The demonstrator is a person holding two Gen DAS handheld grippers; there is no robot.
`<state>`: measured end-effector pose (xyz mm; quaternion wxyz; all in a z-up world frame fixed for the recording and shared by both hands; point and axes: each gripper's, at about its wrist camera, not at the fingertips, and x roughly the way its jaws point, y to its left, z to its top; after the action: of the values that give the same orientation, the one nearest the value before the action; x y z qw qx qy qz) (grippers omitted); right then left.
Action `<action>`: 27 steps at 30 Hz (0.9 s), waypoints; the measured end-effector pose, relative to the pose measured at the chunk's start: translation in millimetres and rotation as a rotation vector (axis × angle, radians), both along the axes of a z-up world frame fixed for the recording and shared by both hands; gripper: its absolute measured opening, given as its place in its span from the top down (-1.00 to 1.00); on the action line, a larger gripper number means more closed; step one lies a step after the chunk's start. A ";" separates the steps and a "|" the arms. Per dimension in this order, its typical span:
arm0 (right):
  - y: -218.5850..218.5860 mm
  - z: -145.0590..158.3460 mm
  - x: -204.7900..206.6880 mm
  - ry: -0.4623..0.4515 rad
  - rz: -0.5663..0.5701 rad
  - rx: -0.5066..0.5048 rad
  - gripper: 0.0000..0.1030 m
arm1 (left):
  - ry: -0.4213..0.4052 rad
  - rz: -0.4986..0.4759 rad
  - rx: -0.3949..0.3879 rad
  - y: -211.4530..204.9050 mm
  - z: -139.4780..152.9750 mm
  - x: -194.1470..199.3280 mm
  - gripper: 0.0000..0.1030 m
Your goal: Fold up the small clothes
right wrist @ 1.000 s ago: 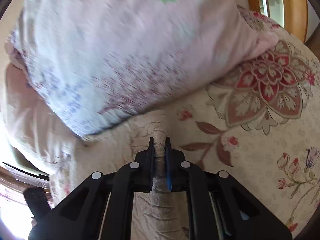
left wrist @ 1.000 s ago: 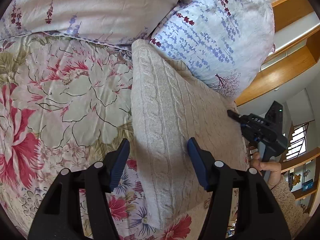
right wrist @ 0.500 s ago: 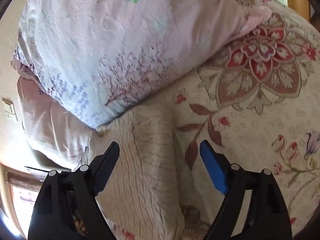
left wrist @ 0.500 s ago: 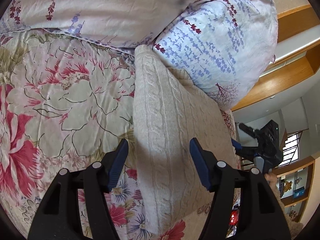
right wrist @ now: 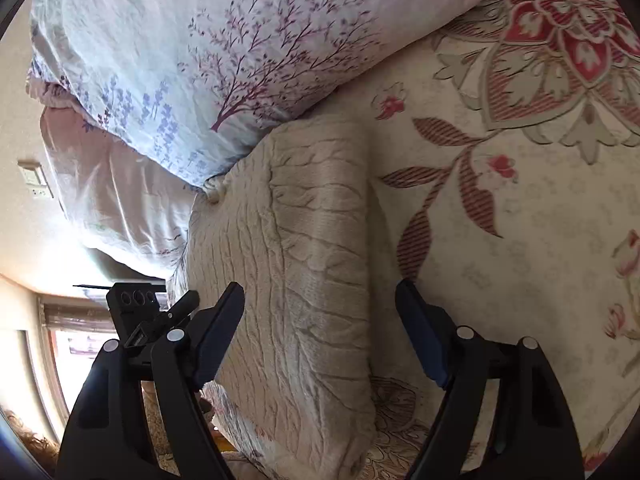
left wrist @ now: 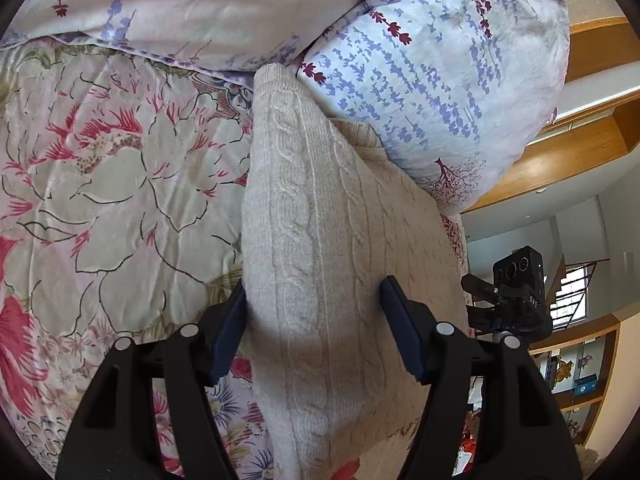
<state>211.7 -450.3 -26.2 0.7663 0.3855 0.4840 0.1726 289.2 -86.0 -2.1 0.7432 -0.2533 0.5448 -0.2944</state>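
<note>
A cream cable-knit sweater (left wrist: 320, 240) lies folded into a long block on the floral bedspread (left wrist: 100, 200), its far end against a pillow. My left gripper (left wrist: 312, 328) is open and empty, its jaws standing either side of the sweater's near part. In the right wrist view the same sweater (right wrist: 312, 260) lies flat, and my right gripper (right wrist: 320, 328) is open and empty above its near end. The right gripper also shows in the left wrist view (left wrist: 508, 296), off the sweater's right side.
A pale blue-and-lavender pillow (left wrist: 440, 80) and a pink duvet (left wrist: 180, 0) crowd the sweater's far end. The pillow (right wrist: 200, 60) overhangs the sweater in the right wrist view. Wooden beams (left wrist: 580, 152) and shelves lie beyond the bed's right edge.
My right gripper has let go of the sweater's edge, opened wide and drawn back. My left gripper stayed open and moved closer over the sweater.
</note>
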 end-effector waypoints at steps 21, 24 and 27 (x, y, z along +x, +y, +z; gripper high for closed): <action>45.3 0.6 -0.5 -0.104 0.043 0.103 0.32 | -0.021 0.021 -0.073 4.7 14.3 -3.3 0.31; 54.3 10.4 -4.6 -0.136 0.045 0.119 0.35 | -0.041 0.006 -0.100 10.8 27.0 -7.8 0.32; 74.6 20.0 -5.6 -0.167 0.070 0.127 0.36 | -0.070 0.002 -0.110 30.8 41.4 -15.3 0.32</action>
<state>206.1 -375.7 -6.2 0.7716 0.4005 0.4197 0.2610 273.9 -55.2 39.3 0.7471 -0.2837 0.5011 -0.3321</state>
